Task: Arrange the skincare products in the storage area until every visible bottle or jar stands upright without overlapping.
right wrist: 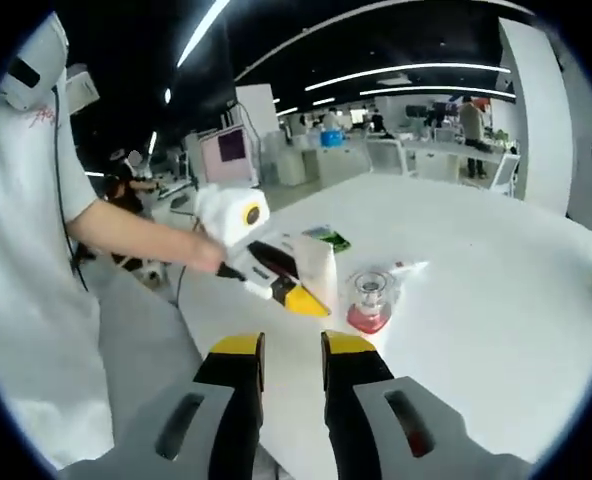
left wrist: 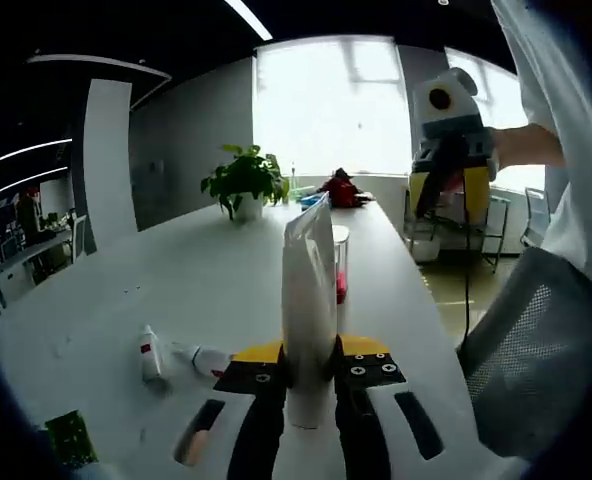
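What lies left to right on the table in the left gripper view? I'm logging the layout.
Green packet → small white bottle lying down → second small bottle lying down → white tube held upright in the left gripper.

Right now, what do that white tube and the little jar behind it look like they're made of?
The tube, pinched between the left gripper fingers, looks like soft matte white plastic: flat crimped top edge, dull surface. The jar seems clear glass or hard plastic: see-through walls with bright glints and a pink base. Which of the two, I can't tell.
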{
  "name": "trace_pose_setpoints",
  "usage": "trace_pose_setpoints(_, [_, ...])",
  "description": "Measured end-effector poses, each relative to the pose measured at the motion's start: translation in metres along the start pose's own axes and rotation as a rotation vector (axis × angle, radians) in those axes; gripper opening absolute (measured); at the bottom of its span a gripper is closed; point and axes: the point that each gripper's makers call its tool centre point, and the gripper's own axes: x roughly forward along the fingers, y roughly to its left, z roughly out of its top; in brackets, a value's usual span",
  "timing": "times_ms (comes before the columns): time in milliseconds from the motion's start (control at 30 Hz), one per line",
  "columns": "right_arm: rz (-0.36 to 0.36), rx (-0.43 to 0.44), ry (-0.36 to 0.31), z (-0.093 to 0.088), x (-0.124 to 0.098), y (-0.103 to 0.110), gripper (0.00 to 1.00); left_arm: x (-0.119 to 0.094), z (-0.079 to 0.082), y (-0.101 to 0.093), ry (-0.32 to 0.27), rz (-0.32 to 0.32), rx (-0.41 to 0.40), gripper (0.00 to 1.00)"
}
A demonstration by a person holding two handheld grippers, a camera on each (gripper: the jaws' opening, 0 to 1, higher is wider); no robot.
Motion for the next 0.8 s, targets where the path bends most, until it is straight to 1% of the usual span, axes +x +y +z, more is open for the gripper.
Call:
trace_pose_setpoints(100, [-0.001,0.015,-0.001,-0.001,0.001,0.000,0.23,0.003,-0.004,0.004,-0.003,-0.003,-0.008,0.19])
trace_pose_setpoints(233, [-0.002,0.027,-0.001,-0.003,0.001,-0.001,0.22,0.005,-0.006,0.000,0.002,-0.004,-0.018,0.19])
trace_pose_setpoints(267, [-0.003,0.030,0.000,-0.004,0.001,-0.002,0.22,0.006,-0.005,-0.001,-0.011,-0.005,-0.029,0.19])
trace_pose_setpoints(333, [-0.005,0.037,0.000,-0.004,0.001,-0.003,0.22,0.007,-0.004,-0.004,-0.014,-0.007,-0.042,0.18])
trace_pose_setpoints(467, [-0.006,0.051,-0.010,-0.004,0.002,-0.007,0.22,0.008,-0.003,-0.003,-0.037,0.002,-0.076,0.18])
trace_pose_setpoints(633, [-0.001,0.052,-0.005,-0.006,0.003,-0.006,0.22,0.010,-0.002,-0.008,-0.042,-0.010,-0.091,0.19])
trace_pose_setpoints(800, [-0.003,0.062,-0.008,-0.006,0.001,-0.007,0.22,0.010,-0.002,-0.005,-0.046,-0.003,-0.103,0.19])
